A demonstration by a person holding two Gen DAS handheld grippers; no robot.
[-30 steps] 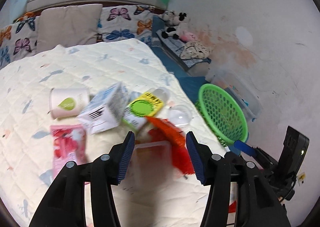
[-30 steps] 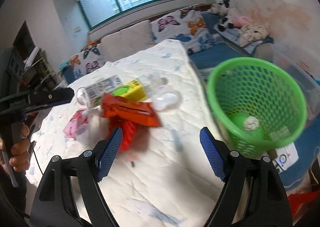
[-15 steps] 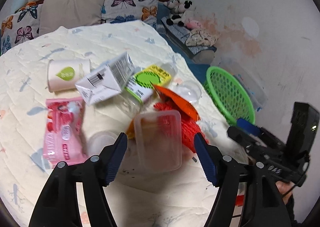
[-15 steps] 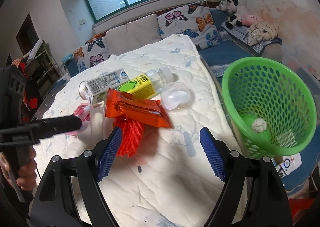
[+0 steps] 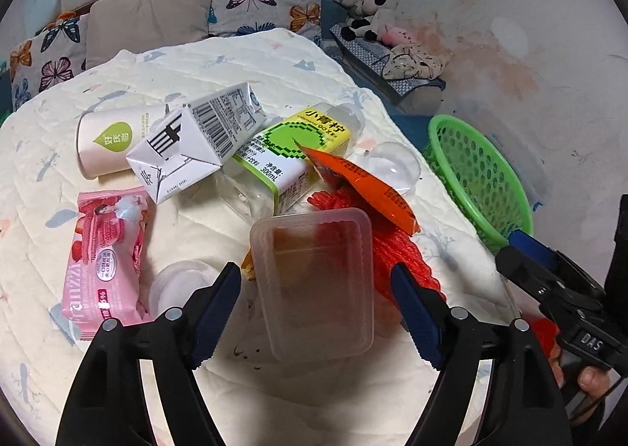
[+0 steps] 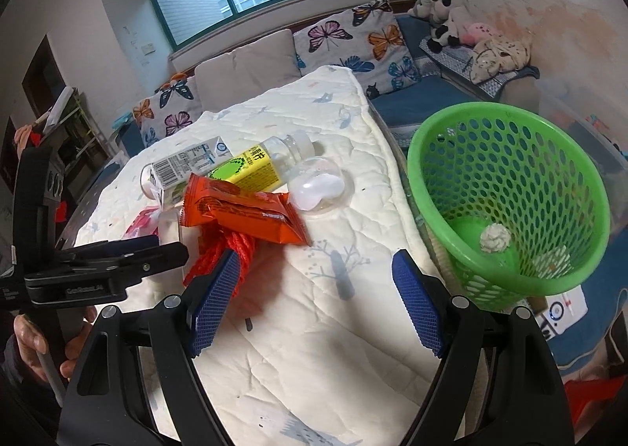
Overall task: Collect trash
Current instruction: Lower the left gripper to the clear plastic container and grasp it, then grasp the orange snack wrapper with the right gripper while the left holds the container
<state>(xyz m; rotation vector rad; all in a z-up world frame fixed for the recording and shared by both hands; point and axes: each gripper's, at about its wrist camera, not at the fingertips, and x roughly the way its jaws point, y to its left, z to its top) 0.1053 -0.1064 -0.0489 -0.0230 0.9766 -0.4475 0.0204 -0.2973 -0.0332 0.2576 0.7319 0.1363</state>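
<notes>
1. Now the left gripper [image 5: 314, 300] sits low over the pile with its fingers apart, and they have just been opening. The clear tray [image 5: 314, 281] lies between them, but the pads do not press on it yet.
2. Judging by that, the step in hand is the pick of the tray. The next move calls for a little more descent, then closing across its short sides.
3. The tray rests on the quilt [image 5: 235, 65], its far edge overlapping the red net [image 5: 396, 249] and something brownish beneath it (I cannot tell what). A careless squeeze could snag the net along with it.
4. The right gripper [image 6: 314, 289] hovers above bare quilt, fingers wide apart and nothing between them. It sits just beside the green basket [image 6: 490, 124].
5. That basket stands off the quilt's right edge and already holds two pale crumpled bits. The tray must travel rightward, past the right gripper.
6. Other trash waits: an orange wrapper [image 5: 365, 187] atop the net, a bottle [image 5: 294, 155], a carton [image 5: 196, 139], a paper cup [image 5: 110, 139], a pink packet [image 5: 106, 257], a clear dome [image 5: 392, 167] and a small lid [image 5: 180, 281] just left of the left finger.
7. The carton leans on the bottle, so both may shift when either is pulled.
</notes>
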